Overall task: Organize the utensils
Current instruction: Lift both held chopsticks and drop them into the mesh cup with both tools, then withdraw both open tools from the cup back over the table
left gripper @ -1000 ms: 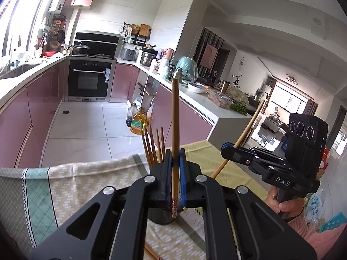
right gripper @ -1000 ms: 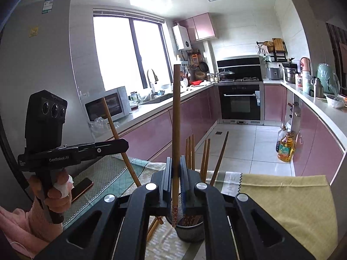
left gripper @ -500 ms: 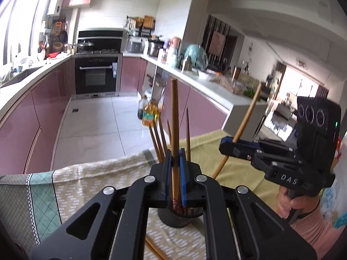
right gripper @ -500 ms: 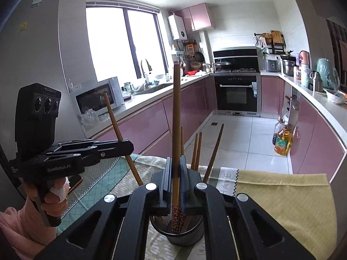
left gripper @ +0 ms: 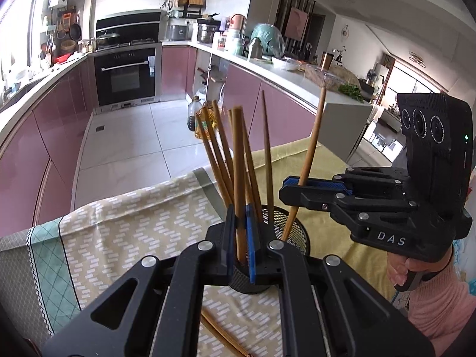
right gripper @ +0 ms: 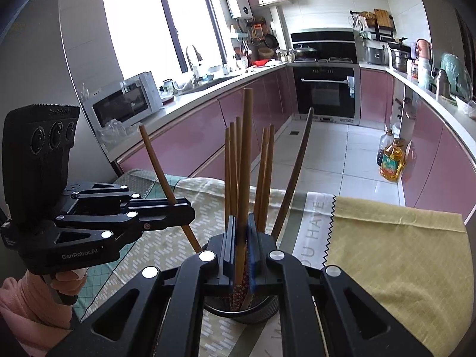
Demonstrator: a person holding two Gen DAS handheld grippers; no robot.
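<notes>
Lowering two chopsticks into the mesh holder (left gripper: pixel 293 232) is the step in hand, judged from how things lie. The left gripper (left gripper: pixel 240 232) has its fingers (left gripper: pixel 249 238) narrowed hard on one chopstick (left gripper: pixel 238 160), which is held almost upright with its lower end already inside the black holder's rim. The right gripper (left gripper: pixel 293 182), seen from the side in the left wrist view, is likewise clamped on a second chopstick (left gripper: pixel 312 145), which is tilted, its lower tip just inside the far side of the same holder. In the right wrist view that gripper (right gripper: pixel 241 238) is seen pinching its chopstick (right gripper: pixel 245 154) above the holder (right gripper: pixel 261 312), and the patterned lower end is seen below the rim; the left gripper (right gripper: pixel 178 208) is shown beside it, at the left, with its own stick (right gripper: pixel 156 160) slanted down towards the holder. Several chopsticks (left gripper: pixel 220 151) are already stood in the holder, leaning apart. The holder is set on a patterned cloth (left gripper: pixel 128 226) spread over the table, with a yellow cloth (right gripper: pixel 401 247) just beside it. At least one more chopstick (left gripper: pixel 223 339) is left lying on the cloth near the holder, so the task is judged well along but unfinished. The next move calls for both pairs of fingers to be opened so that the sticks drop among the others, with the grippers drawn straight back so that the leaning sticks are not knocked and the light holder is not tipped. After that, the loose stick on the cloth would need to be picked up.
</notes>
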